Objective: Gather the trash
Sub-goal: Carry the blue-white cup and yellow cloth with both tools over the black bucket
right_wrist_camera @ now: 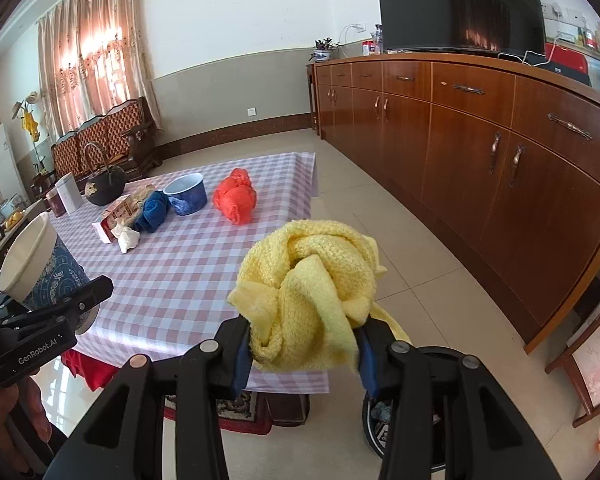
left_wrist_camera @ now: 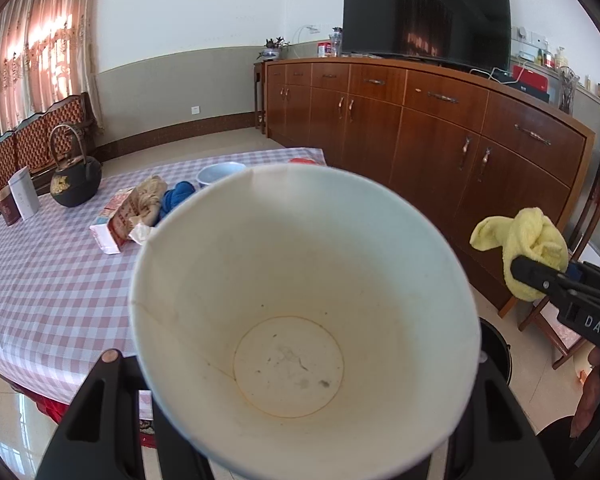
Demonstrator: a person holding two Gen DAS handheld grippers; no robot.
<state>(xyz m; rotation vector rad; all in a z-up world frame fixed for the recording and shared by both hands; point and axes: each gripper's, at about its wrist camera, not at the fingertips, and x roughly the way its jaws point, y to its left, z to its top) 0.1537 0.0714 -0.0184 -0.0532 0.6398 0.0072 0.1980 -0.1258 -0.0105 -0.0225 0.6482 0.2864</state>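
My left gripper (left_wrist_camera: 300, 420) is shut on a used paper cup (left_wrist_camera: 300, 300), white inside and blue-patterned outside, its mouth filling the left wrist view; the cup also shows in the right wrist view (right_wrist_camera: 40, 268). My right gripper (right_wrist_camera: 304, 344) is shut on a crumpled yellow cloth (right_wrist_camera: 312, 292), held past the table's near corner over a black bin (right_wrist_camera: 412, 412) on the floor. The cloth also shows in the left wrist view (left_wrist_camera: 528, 248). On the checked table (right_wrist_camera: 188, 272) lie an orange bundle (right_wrist_camera: 236, 196), a blue cloth (right_wrist_camera: 152, 210), a crumpled white paper (right_wrist_camera: 127, 238) and a torn packet (right_wrist_camera: 114, 216).
A blue bowl (right_wrist_camera: 188, 194), a black kettle (right_wrist_camera: 104, 186) and tins (right_wrist_camera: 62, 196) stand on the table. A long wooden sideboard (right_wrist_camera: 480, 140) with a TV (right_wrist_camera: 460, 4) runs along the right. A wooden chair (left_wrist_camera: 580, 280) stands at the right.
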